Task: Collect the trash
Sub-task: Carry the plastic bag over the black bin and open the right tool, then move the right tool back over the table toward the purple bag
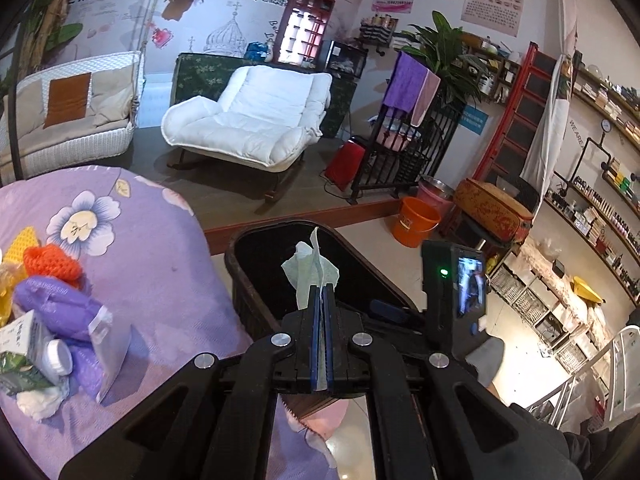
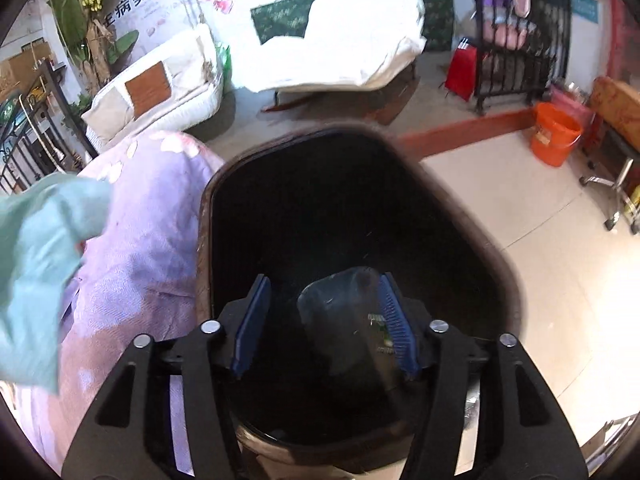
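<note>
Left wrist view: the left gripper (image 1: 320, 292) has its fingers (image 1: 316, 320) pressed together on a pale green tissue (image 1: 310, 270), held over the near rim of the dark waste bin (image 1: 240, 256). The tissue stands up out of the fingertips, its long axis running away from the gripper toward the far side of the bin, with a thin twisted tip at the top.

In the right wrist view the right gripper (image 2: 324, 320) hangs above the bin's mouth with its fingers apart and nothing pinched. A clear plastic wrapper (image 2: 340, 320) lies between them in the picture, close against the right pad; it looks let go and dropping into the bin, though I cannot tell whether it touches that pad. Its long axis runs roughly near to far.

So, as I judge it, one piece is going in and the tissue is next. Plenty remains: on the purple floral bed (image 1: 140, 240) to the left lie an orange foam net (image 1: 52, 264), a purple packet (image 1: 60, 304), a small carton (image 1: 24, 344) and a white crumpled wad (image 1: 38, 402).
</note>
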